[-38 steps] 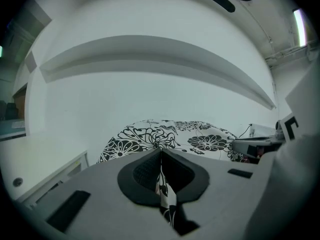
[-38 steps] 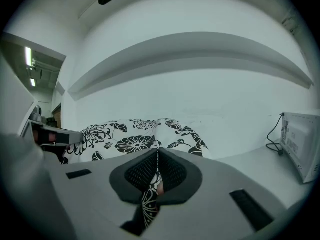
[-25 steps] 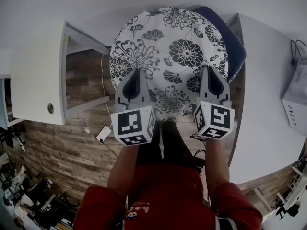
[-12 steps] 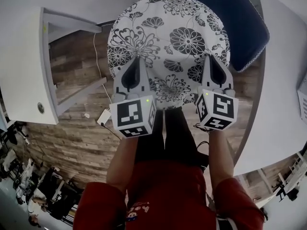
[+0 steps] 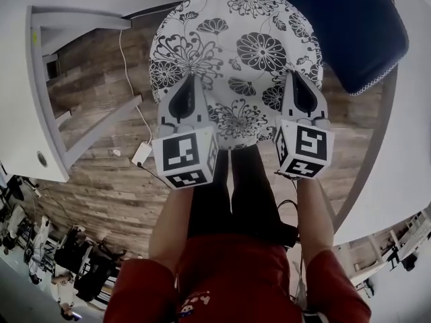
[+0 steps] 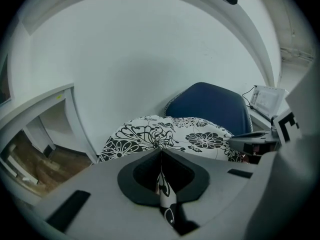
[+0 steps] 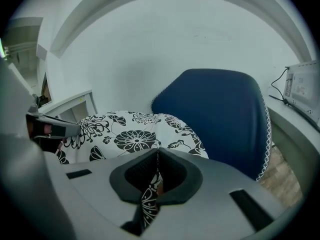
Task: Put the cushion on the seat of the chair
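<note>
My left hand-held gripper (image 5: 190, 85) and right hand-held gripper (image 5: 295, 81) each pinch the cushion (image 5: 236, 46) by its near edge, holding it off the floor (image 5: 101, 180). The chair (image 5: 357, 32) sits just beyond, to the right. I'd keep both level, swing right, and lower evenly over its seat.

We see the blue chair (image 5: 363, 25) only in part: the top edge cuts it off, the cushion (image 5: 236, 46) covers its left side, and we cannot tell seat from back. The cushion's near rim is hidden under the left claw (image 5: 188, 86) and right claw (image 5: 294, 83). Right of the cushion, a white box (image 7: 302, 89) on the surface (image 7: 295, 129) is cut off.
</note>
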Demonstrator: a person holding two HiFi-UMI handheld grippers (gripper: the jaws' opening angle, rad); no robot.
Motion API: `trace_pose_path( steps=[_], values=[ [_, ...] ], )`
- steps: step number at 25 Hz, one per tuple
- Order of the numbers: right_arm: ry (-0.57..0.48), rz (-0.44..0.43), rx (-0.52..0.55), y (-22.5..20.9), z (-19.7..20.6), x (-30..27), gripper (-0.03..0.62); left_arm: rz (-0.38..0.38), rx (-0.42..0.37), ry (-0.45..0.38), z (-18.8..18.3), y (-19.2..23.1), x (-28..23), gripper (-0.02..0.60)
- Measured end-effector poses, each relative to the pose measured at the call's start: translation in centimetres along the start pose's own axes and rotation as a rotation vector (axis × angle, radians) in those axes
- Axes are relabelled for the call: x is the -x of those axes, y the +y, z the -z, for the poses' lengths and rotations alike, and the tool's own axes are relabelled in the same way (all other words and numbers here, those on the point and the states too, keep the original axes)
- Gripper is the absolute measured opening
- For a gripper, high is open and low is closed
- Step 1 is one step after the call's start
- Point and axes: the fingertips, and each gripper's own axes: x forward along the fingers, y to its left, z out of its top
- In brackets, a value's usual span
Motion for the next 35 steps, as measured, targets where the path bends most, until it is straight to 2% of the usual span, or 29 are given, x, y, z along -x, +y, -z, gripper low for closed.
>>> trace_pose_path(
  steps=[16, 22, 26, 35],
  values=[
    [0.101, 0.041, 0.05, 0.3, -1.0, 0.4, 0.028, 0.049, 0.061, 0.071, 0.1, 0.5, -0.2, 0.028],
    [0.066, 0.002, 0.024, 0.1, -0.2, 0.2, 0.029, 0.012, 0.011, 0.054, -0.1, 0.2, 0.0, 0.028],
    [0.069, -0.008, 0.004, 0.0, 0.1, 0.0, 0.029, -0.004, 0.007, 0.064, -0.3, 0.0, 0.1, 0.028],
    [0.071, 0.014, 0.019, 0.2, -0.6, 0.3, 0.029, 0.013, -0.028, 0.083, -0.1, 0.4, -0.2, 0.028]
  ],
)
